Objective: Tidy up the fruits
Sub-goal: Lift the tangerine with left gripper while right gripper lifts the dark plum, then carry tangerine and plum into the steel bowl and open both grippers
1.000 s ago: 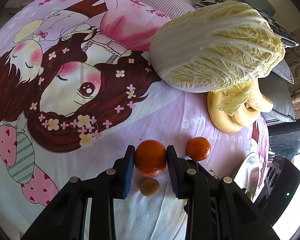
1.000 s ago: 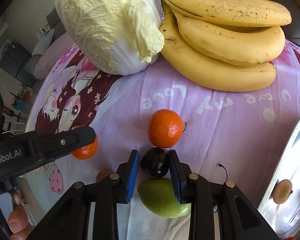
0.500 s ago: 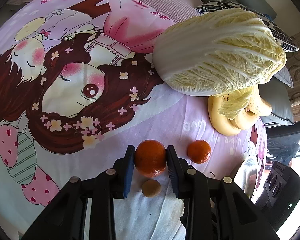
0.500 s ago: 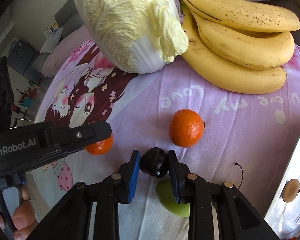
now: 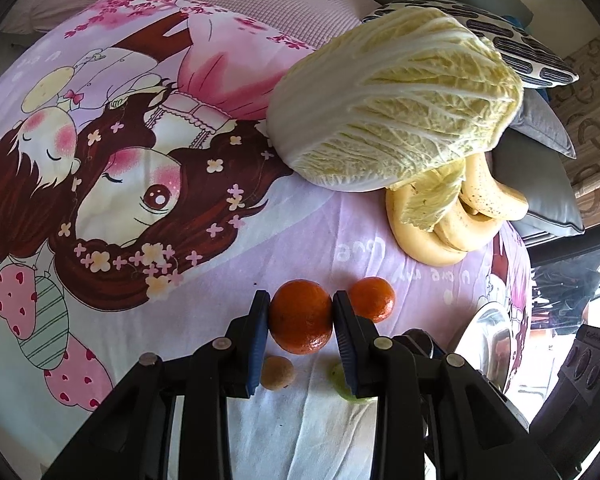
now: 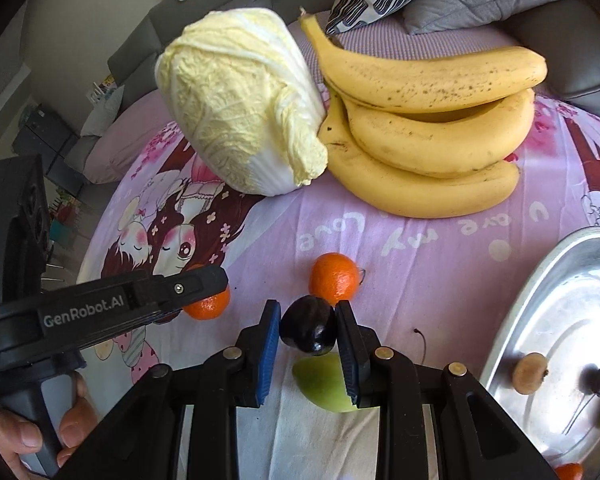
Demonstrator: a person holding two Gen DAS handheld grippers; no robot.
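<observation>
Both grippers are clamped on fruit. Right gripper [image 6: 308,330] has its blue pads pressed on either side of a dark plum [image 6: 309,331], the jaws drawn in close because the fruit is small; the plum looks held clear of the sheet [image 6: 420,248], above a green pear [image 6: 328,384] lying just beneath it. That grip makes sense if the plum is bound for the metal tray [image 6: 540,280] at the right, which already holds a small brown fruit [image 6: 530,367] and a dark one beside it. Left gripper [image 5: 301,316] is closed on an orange [image 5: 301,316], pads flat on its two sides; from the right wrist view the same orange peeks out under the left tool's finger, low over the sheet or resting on it, I cannot tell which.

A second orange [image 6: 334,284] sits loose on the sheet just beyond the plum. A little tan fruit [image 5: 277,373] lies below the held orange. Further back a cabbage [image 6: 240,100] leans against a bunch of bananas [image 6: 428,132], touching them.

Much is cut off. The pear is half hidden behind the right tool's fingers in both views. The tray runs out of frame, so its full contents are unknown, and an orange-red scrap at the bottom edge is too clipped to name. The dark item in the tray is blurred. A hand [image 6: 40,436] gripping the left tool's handle shows only in part.
</observation>
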